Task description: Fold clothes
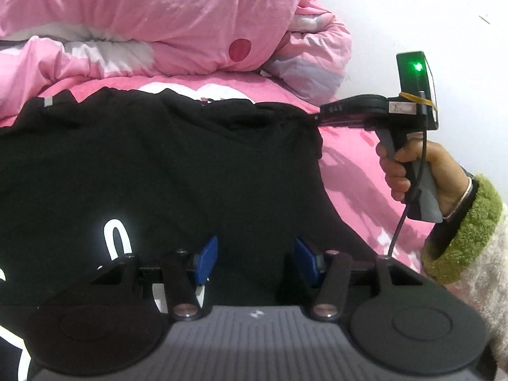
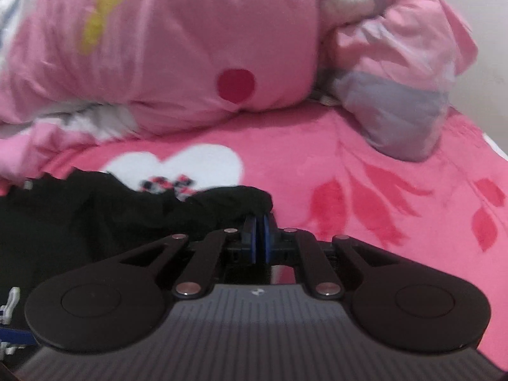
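While a black cotton-like garment with white printed lettering [image 1: 165, 171] lies spread across a bright pink fleece bed blanket with a white heart pattern [image 2: 365, 165], two handheld grippers work at it from the near side. Behind the garment, a puffy pale-pink quilt with a red dot and grey patches [image 1: 165, 22] is heaped against a white wall [image 1: 444, 6].

The right gripper [image 2: 260, 222], held by a hand [image 1: 409, 171] in a cream fleece sleeve with a green cuff [image 1: 460, 231], has its blue pads pressed together on the far right corner of the garment, at what looks like a shoulder or sleeve edge. A small fold of black cloth bunches just above the pads.

The left gripper [image 1: 255, 257] hovers above the middle of the garment with its jaws partly apart and nothing between them; whether its tips touch the cloth cannot be told.

The garment looks light, limp and soft, with no stiffness of its own, so it will likely sag and crease wherever it is unsupported. It does not appear slippery or fragile. A sensible hold is a pinch on a seam or hem at an outer corner, matched on the opposite side, so the fabric lifts evenly.
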`<state>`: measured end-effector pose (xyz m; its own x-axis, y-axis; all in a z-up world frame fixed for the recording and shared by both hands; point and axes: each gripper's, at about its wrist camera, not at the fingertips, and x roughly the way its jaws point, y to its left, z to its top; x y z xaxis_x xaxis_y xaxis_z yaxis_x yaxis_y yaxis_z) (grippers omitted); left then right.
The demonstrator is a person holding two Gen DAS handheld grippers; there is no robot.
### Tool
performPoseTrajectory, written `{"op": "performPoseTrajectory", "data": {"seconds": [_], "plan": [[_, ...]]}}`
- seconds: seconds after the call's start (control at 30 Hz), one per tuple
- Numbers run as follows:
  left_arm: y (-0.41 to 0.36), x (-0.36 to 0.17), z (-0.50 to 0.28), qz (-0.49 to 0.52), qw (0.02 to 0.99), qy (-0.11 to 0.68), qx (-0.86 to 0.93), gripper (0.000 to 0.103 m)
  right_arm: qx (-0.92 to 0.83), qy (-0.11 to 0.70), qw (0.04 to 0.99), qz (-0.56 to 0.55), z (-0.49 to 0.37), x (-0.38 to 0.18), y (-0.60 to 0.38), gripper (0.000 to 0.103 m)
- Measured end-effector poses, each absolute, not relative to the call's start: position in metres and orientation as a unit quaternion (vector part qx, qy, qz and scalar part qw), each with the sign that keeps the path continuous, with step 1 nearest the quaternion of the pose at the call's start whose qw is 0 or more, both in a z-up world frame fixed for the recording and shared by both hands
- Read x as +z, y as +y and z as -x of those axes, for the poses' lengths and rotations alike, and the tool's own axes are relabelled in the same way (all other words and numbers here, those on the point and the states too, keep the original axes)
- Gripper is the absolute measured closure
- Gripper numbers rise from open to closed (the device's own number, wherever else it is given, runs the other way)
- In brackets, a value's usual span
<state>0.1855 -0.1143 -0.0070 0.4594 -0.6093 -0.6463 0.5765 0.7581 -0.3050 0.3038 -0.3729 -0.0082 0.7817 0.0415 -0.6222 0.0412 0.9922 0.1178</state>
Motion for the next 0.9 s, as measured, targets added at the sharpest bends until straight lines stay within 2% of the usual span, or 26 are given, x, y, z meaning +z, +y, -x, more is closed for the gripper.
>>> {"op": "performPoseTrajectory", "data": {"seconds": [0.27, 0.4, 0.6, 0.67, 0.73, 0.83, 0.9], "plan": [[-0.12, -0.006, -0.182, -0.012, 0.859, 0.378, -0.345, 0.048, -0.03, 0.324, 0.929, -0.176, -0.291, -0.029, -0.424, 0.097], [-0.129, 0.001, -0.18, -0.043, 0.862, 0.377, -0.335, 0.048, -0.025, 0.27, 0.923, -0.272, -0.278, -0.032, -0.457, 0.093], [-0.171, 0.028, -0.182, -0.089, 0.867, 0.337, -0.356, 0.048, 0.059, 0.266, 0.884, -0.38, -0.263, -0.046, -0.503, 0.088], [-0.195, 0.034, -0.185, -0.109, 0.866, 0.325, -0.365, 0.047, 0.106, 0.287, 0.867, -0.393, -0.262, -0.051, -0.504, 0.081], [-0.22, 0.037, -0.188, -0.126, 0.861, 0.314, -0.379, 0.047, 0.143, 0.317, 0.855, -0.384, -0.266, -0.056, -0.495, 0.079], [-0.252, 0.033, -0.189, -0.162, 0.857, 0.298, -0.387, 0.047, 0.152, 0.346, 0.86, -0.344, -0.271, -0.058, -0.475, 0.078], [-0.268, 0.029, -0.19, -0.179, 0.853, 0.293, -0.393, 0.047, 0.155, 0.347, 0.861, -0.339, -0.272, -0.059, -0.472, 0.084]]}}
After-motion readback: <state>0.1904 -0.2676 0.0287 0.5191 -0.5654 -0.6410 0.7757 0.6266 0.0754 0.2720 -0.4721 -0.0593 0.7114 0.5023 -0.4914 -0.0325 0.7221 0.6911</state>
